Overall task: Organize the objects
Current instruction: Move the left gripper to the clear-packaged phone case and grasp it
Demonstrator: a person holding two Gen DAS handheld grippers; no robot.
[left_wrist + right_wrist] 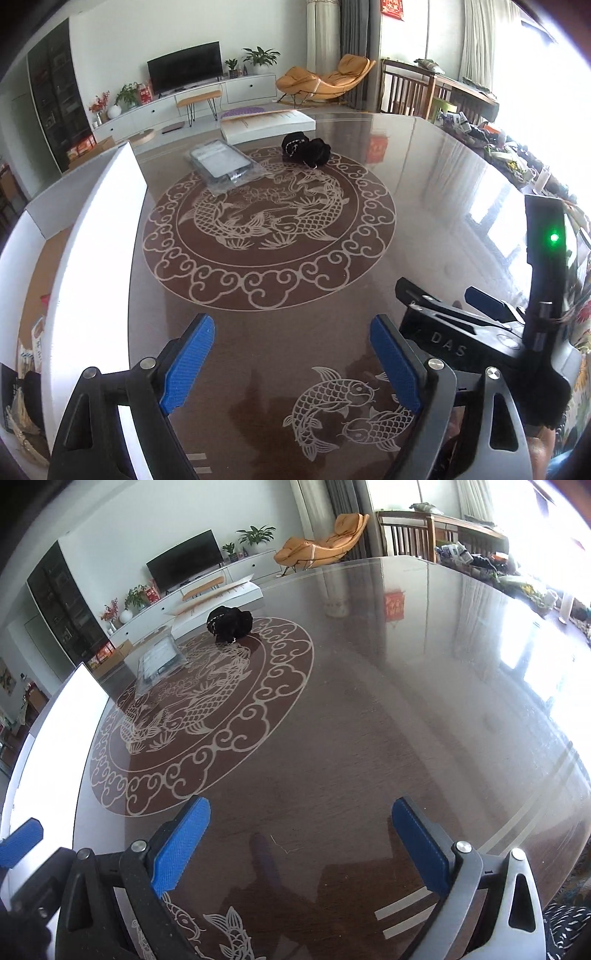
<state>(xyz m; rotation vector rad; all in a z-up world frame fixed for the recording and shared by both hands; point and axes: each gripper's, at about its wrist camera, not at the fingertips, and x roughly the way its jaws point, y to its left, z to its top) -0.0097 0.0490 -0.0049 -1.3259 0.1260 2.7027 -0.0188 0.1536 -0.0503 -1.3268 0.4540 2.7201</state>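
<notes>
A black bundle with a chain (306, 149) lies at the far side of the round glossy brown table (424, 192); it also shows in the right wrist view (229, 624). A flat item in a clear plastic bag (223, 166) lies to its left, also in the right wrist view (159, 661). My left gripper (291, 365) is open and empty above the near table edge. My right gripper (301, 845) is open and empty, beside the left one, and appears in the left wrist view (476, 325).
A white box (88, 236) with packets inside stands at the table's left edge. A flat white carton (267, 123) lies at the far edge. Clutter lines the right side (517, 155). A TV, chair and cabinets stand beyond.
</notes>
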